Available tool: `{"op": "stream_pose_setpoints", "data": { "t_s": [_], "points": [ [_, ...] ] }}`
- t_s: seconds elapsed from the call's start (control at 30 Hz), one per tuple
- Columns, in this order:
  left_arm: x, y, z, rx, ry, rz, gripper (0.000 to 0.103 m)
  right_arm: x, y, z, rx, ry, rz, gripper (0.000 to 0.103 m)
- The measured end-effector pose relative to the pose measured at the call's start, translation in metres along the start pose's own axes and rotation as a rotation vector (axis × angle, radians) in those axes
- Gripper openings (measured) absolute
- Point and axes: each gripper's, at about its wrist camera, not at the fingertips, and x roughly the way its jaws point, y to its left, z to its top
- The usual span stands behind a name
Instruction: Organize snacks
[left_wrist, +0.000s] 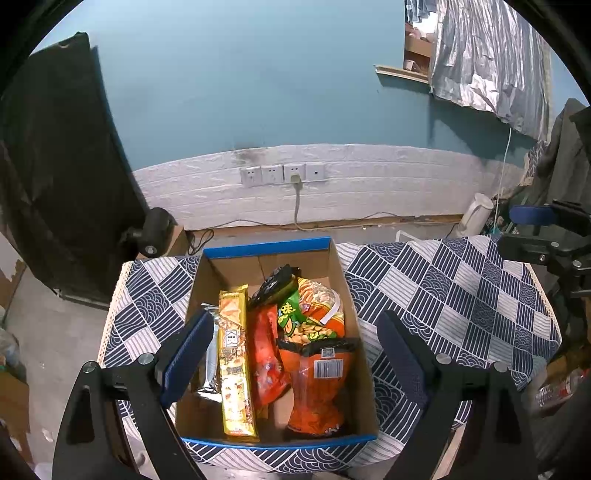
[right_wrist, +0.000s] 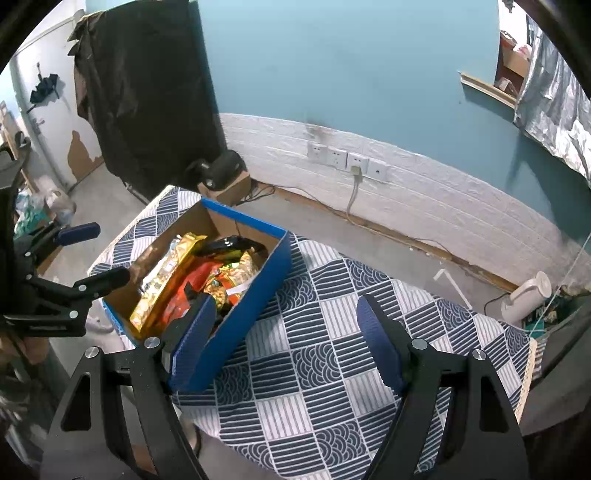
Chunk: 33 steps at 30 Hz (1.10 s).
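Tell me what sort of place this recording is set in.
Probably a lived-in room of a home, perhaps used for storage. A table under a blue patterned cloth holds a box of snacks, wall sockets line a teal wall, and a white kettle sits on the bare floor.

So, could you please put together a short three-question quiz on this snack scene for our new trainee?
1. True or false: both grippers are open and hold nothing.
2. Where are the snack packets? A) scattered on the cloth B) inside the blue box C) on the floor
3. Fill in: the long yellow packet lies ____ the orange barcode bag, as the left wrist view shows it.

Key
1. True: the left gripper and right gripper are both open and hold nothing.
2. B: all visible packets sit in the blue box on the patterned tablecloth.
3. Left of: the long yellow packet lies left of the orange barcode bag.
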Motion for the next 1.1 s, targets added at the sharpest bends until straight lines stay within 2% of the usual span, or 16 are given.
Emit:
{"op": "stream_pose_setpoints", "data": {
  "t_s": [1.1],
  "points": [
    [0.0017, 0.0005, -0.0024, 0.006, 0.012, 0.023, 0.091, 0.0012, 0.0003, -0.0002, -0.001, 0.001, 0.001, 0.079]
  ]
}}
